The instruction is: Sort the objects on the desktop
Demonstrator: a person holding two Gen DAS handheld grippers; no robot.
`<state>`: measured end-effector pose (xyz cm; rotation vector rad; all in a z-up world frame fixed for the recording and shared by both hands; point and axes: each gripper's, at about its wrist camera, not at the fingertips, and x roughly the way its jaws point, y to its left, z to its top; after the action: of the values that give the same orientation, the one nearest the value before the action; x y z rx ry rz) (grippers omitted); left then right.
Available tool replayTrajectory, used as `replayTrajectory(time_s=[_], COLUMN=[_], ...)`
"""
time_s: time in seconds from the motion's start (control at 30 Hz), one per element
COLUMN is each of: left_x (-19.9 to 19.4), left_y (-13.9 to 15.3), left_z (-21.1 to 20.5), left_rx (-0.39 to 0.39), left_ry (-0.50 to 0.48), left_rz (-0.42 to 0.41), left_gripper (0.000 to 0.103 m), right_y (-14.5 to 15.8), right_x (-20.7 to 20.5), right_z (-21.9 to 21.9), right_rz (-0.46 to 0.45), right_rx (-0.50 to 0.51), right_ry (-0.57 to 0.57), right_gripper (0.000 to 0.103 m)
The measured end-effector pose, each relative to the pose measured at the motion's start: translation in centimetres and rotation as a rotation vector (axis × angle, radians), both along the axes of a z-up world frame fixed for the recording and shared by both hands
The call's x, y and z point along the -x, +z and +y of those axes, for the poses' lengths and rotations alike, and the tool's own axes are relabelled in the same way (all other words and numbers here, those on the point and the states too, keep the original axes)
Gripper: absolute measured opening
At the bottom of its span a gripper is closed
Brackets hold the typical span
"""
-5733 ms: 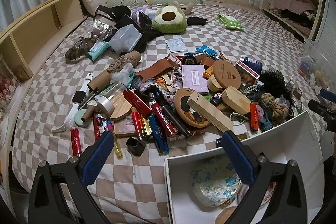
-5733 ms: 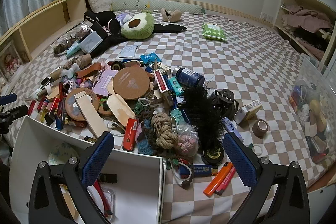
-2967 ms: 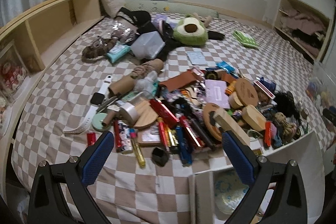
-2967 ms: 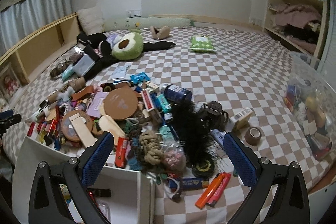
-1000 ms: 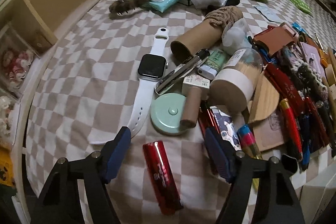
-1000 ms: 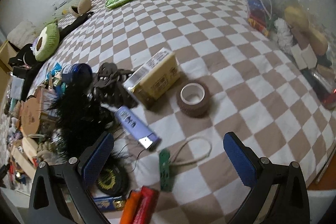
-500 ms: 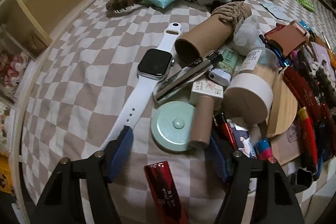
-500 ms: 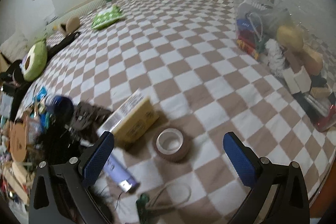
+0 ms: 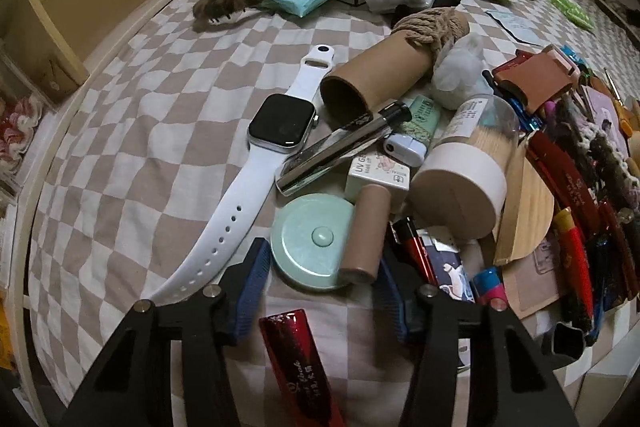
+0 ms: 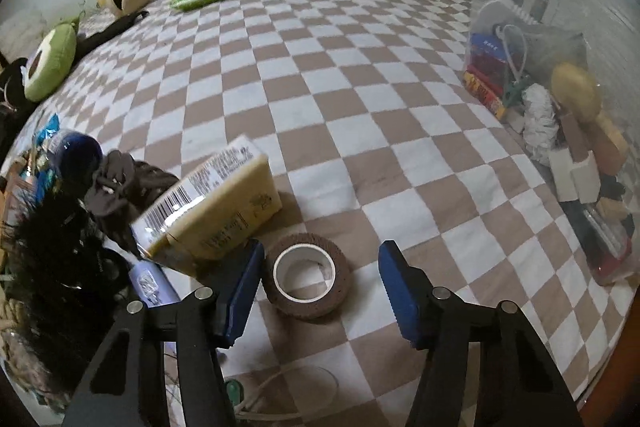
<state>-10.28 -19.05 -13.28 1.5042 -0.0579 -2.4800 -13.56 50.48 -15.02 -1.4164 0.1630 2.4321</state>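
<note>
Closing around a green disc (image 9: 312,247), the left gripper (image 9: 320,287) is pointing down at the pile's left edge; its pads are flanking the disc and a brown tube (image 9: 366,235) without yet pressing, a red tube (image 9: 298,359) lying between the fingers nearer the camera. Closing too, the right gripper (image 10: 320,287) is bracketing a tape roll (image 10: 308,281), left pad just beside it, right pad apart. Open checkered bedspread (image 10: 320,99) is stretching beyond; a yellow box (image 10: 216,215) is crowding the left pad

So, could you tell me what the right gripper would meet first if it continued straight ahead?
Probably the brown roll of tape lying flat between the closing jaws of the right gripper, not yet touched.
</note>
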Motion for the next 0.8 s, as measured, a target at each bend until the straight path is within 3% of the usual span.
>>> replayTrajectory(time_s=[0.13, 0.23, 0.33, 0.43, 0.57, 0.8], left_x=[-0.1, -0.1, -0.1, 0.0, -0.1, -0.7], left_y=[0.0, 0.0, 0.0, 0.1, 0.1, 0.3], left_z=[-0.1, -0.1, -0.3, -0.2, -0.2, -0.1], left_rx=[-0.006, -0.011, -0.017, -0.020, -0.017, -0.028], left_ry=[-0.005, -0.008, -0.012, -0.011, -0.010, -0.004], left_rz=[0.005, 0.009, 0.010, 0.012, 0.011, 0.005], left_gripper=[0.052, 0.051, 0.051, 0.051, 0.050, 0.050], right_y=[-0.7, -0.8, -0.6, -0.4, -0.2, 1.2], right_x=[0.2, 0.3, 0.1, -0.3, -1.4, -2.7], right_z=[-0.2, -0.6, -1.1, -0.9, 0.0, -0.8], right_rz=[-0.022, -0.025, -0.027, -0.016, 0.018, 0.059], right_rx=[-0.008, -0.001, -0.004, 0.069, 0.272, 0.334], right_ry=[0.012, 0.029, 0.035, 0.013, -0.053, -0.049], right_gripper=[0.060, 0.045, 0.044, 0.044, 0.044, 0.044])
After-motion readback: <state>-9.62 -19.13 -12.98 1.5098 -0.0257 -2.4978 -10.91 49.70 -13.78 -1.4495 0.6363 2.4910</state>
